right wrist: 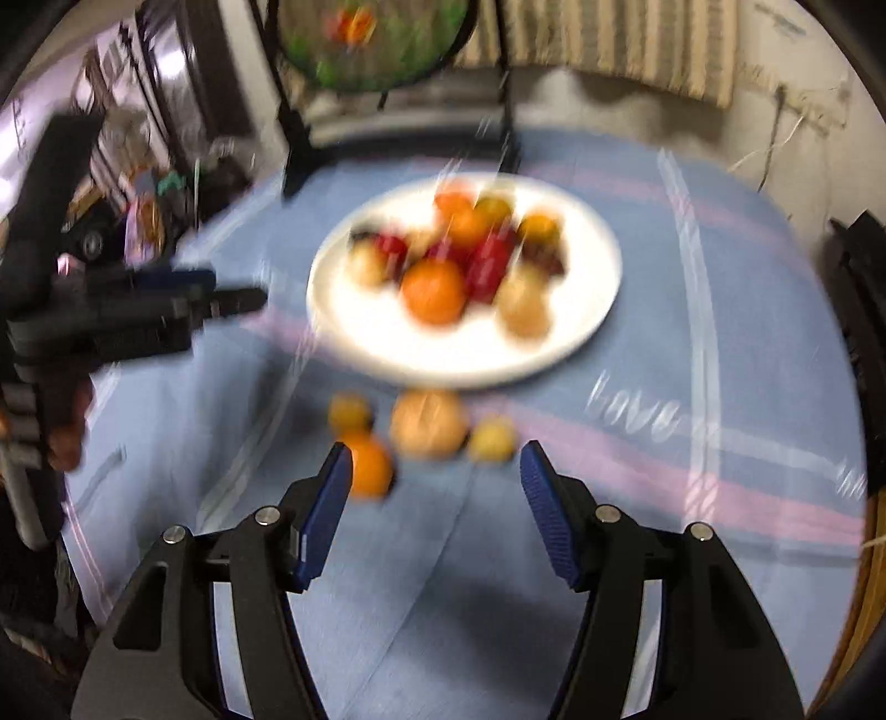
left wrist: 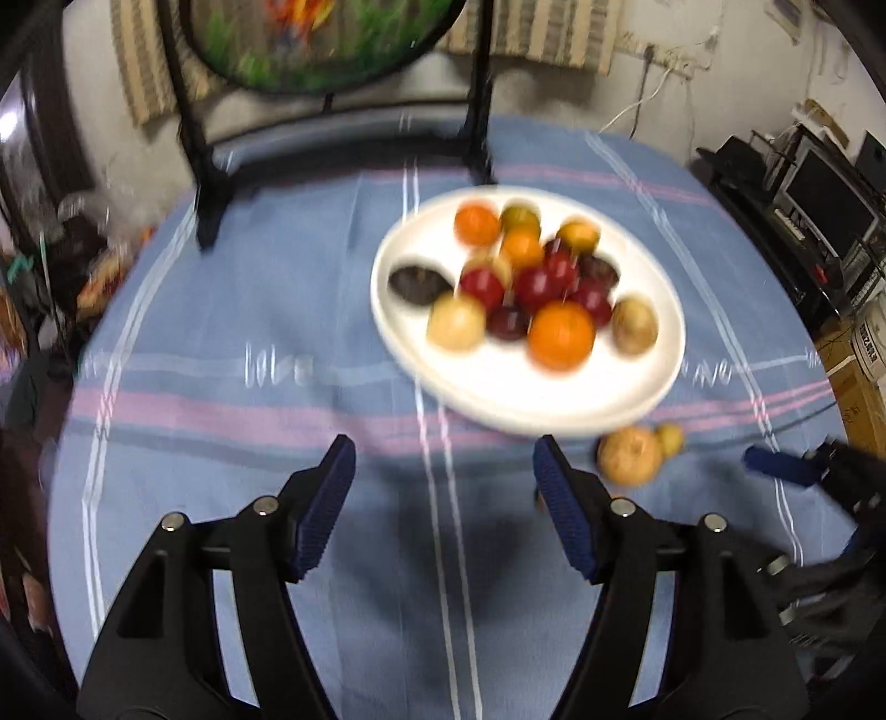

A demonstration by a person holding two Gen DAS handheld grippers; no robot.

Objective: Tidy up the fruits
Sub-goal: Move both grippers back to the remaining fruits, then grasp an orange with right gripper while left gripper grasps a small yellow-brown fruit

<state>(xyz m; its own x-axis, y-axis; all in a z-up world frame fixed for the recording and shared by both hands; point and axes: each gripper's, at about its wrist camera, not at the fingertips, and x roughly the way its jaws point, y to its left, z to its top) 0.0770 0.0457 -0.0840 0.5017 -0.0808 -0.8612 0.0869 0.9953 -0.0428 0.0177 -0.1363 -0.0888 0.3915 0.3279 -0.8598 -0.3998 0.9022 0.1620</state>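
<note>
A white plate (left wrist: 653, 382) (right wrist: 354, 332) on the blue cloth holds several fruits: oranges, red apples, pale pears and dark ones. On the cloth in front of the plate lie a tan fruit (left wrist: 630, 455) (right wrist: 429, 423), a small yellow fruit (left wrist: 670, 438) (right wrist: 492, 440), an orange (right wrist: 370, 468) and a small orange fruit (right wrist: 349, 412). My left gripper (left wrist: 443, 473) hangs open over bare cloth, short of the plate. My right gripper (right wrist: 436, 479) is open too; the orange sits just by its left fingertip. Both views are blurred.
A black stand (left wrist: 210, 183) with a round colourful panel (left wrist: 315, 39) rises at the table's far edge. The table edge drops away on the right to dark shelving (left wrist: 819, 221). The other gripper shows at each view's side: right gripper (left wrist: 786, 465), left gripper (right wrist: 166, 304).
</note>
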